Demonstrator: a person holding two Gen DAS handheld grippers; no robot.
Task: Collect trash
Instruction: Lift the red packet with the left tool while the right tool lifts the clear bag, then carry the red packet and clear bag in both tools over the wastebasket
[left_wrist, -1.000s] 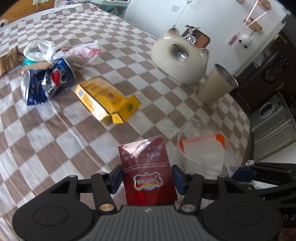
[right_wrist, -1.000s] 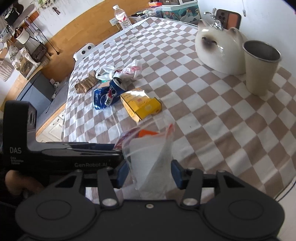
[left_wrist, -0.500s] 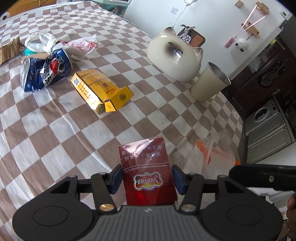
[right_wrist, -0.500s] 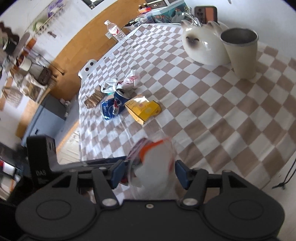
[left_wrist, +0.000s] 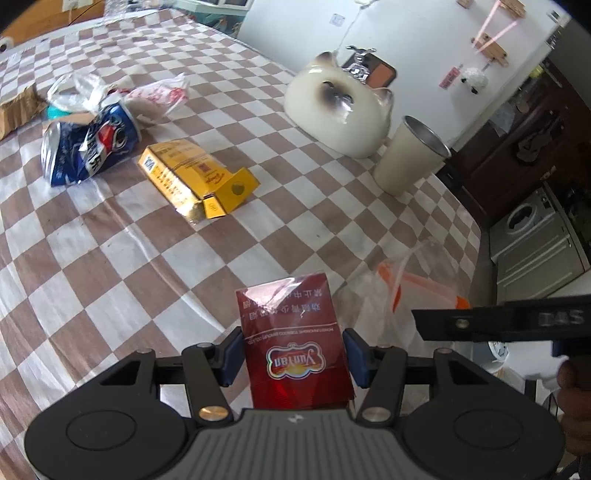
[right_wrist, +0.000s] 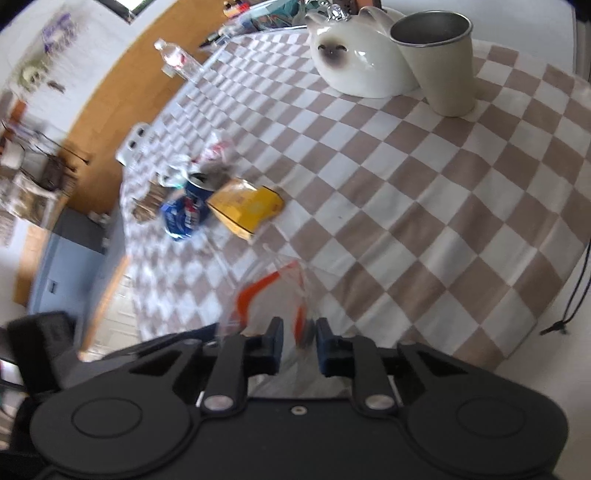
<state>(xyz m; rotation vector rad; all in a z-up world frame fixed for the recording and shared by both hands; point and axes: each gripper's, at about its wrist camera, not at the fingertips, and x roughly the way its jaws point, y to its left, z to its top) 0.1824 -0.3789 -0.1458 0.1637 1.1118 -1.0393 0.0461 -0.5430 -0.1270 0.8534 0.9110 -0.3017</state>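
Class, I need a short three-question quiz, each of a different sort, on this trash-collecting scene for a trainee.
1. True or false: the left gripper holds a red cigarette pack.
2. What lies between the right gripper fingers as they close? A) crushed blue soda can B) clear plastic bag with an orange strip C) yellow cardboard box
3. Name the upright vessel beside the white ceramic cat.

Key: 1 true; 2 B; 3 the beige metal cup.

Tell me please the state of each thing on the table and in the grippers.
Red pack: clamped in left gripper.
Clear bag: right gripper closing on it.
Yellow box: lying, flap open.
Blue can: crushed, lying.
Steel cup: upright.
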